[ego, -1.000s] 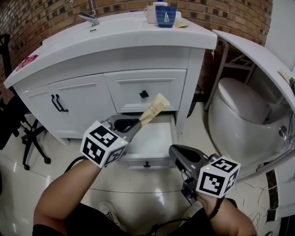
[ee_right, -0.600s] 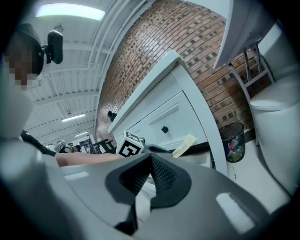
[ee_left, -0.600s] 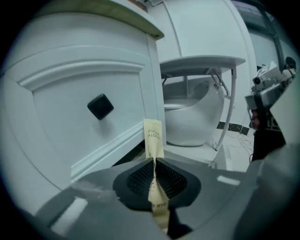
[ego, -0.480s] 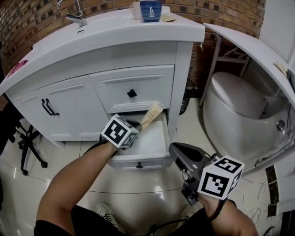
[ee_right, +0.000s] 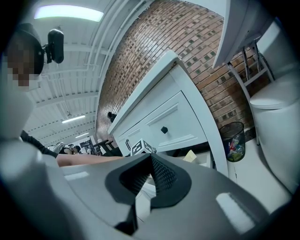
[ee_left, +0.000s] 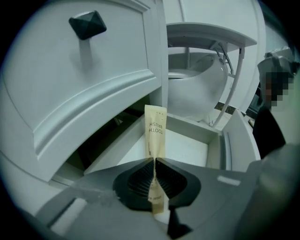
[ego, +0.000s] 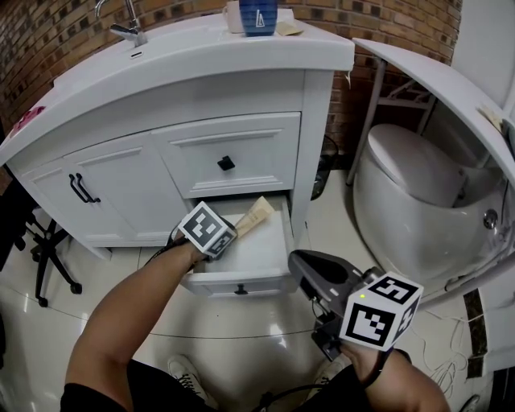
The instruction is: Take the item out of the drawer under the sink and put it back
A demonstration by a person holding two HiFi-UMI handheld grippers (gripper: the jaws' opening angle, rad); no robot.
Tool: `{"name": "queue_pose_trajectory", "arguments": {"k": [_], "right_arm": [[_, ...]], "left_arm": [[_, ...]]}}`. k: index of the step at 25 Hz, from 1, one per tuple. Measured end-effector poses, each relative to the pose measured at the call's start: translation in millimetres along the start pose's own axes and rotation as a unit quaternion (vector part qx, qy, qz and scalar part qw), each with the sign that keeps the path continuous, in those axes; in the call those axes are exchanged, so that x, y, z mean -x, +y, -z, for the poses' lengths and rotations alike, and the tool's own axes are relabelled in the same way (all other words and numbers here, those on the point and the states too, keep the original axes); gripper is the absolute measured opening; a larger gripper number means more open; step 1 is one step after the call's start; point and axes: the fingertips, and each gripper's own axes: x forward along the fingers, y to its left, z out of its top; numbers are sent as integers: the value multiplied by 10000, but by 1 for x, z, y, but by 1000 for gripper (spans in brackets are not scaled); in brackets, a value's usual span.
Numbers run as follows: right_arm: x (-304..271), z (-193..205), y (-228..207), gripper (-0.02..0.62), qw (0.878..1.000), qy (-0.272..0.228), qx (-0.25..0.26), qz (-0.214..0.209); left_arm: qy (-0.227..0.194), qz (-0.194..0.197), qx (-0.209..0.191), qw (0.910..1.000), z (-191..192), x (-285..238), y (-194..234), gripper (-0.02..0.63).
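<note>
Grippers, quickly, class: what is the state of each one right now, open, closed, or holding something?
Left gripper: closed on the toothbrush packet, over the open drawer.
Right gripper: closed, nothing between its jaws.

Looks steeply down on a white vanity [ego: 257, 157] with its bottom drawer [ego: 269, 253] pulled open. Sets the left gripper [ego: 236, 232] inside that drawer, with a cream packet [ego: 256, 216] sticking out of its jaws and slanting toward the drawer's back. Holds the right gripper [ego: 298, 261] apart, just off the drawer's front right corner, near a white toilet [ego: 410, 185]. Catches a blue cup [ego: 258, 16] on the countertop.
</note>
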Motion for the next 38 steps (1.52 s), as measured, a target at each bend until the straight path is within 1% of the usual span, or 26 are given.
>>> {"name": "queue_pose_trajectory", "arguments": {"k": [3, 5, 7, 13, 16, 19, 21, 23, 25, 28, 31, 33, 36, 38], "right_arm": [[-2, 1, 2, 5, 10000, 20, 7, -32], [-2, 1, 2, 5, 10000, 23, 9, -27], [-1, 0, 0, 5, 10000, 11, -4, -17], [0, -1, 1, 5, 10000, 2, 7, -9], [-2, 1, 2, 5, 10000, 35, 28, -4], [-5, 2, 4, 5, 10000, 53, 48, -21], [-7, 4, 7, 5, 9999, 78, 66, -40], [-9, 7, 10, 5, 9999, 132, 91, -56], [-10, 11, 11, 5, 9997, 189, 118, -69], [-10, 14, 13, 5, 9996, 254, 131, -81], [-9, 17, 18, 5, 9994, 282, 123, -166], [-7, 18, 21, 5, 9993, 280, 137, -185], [-4, 16, 22, 5, 9995, 229, 137, -169], [-3, 14, 22, 5, 9996, 169, 140, -171]], "left_arm": [[-37, 0, 125, 9999, 1, -1, 3, 27], [-93, -35, 115, 9999, -1, 0, 5, 67], [-136, -36, 100, 9999, -3, 1, 5, 71], [-284, -10, 29, 9996, -8, 11, 1, 38], [-542, 0, -36, 9985, -16, 20, -4, 8], [-721, -38, -86, 9974, -20, 32, -6, 8], [-841, -81, -27, 9964, -20, 44, -5, 6], [-1069, -139, 75, 9942, -23, 63, -4, 6], [-1447, -213, 224, 9890, -28, 88, -6, 6], [-2115, -314, 589, 9751, -30, 124, -14, 6], [-2568, -346, 893, 9617, -18, 159, -25, 6], [-2805, -221, 1142, 9528, -7, 181, -36, 6], [-3209, 191, 1604, 9332, 3, 212, -61, 6], [-3433, 391, 1747, 9220, 4, 231, -79, 6]]}}
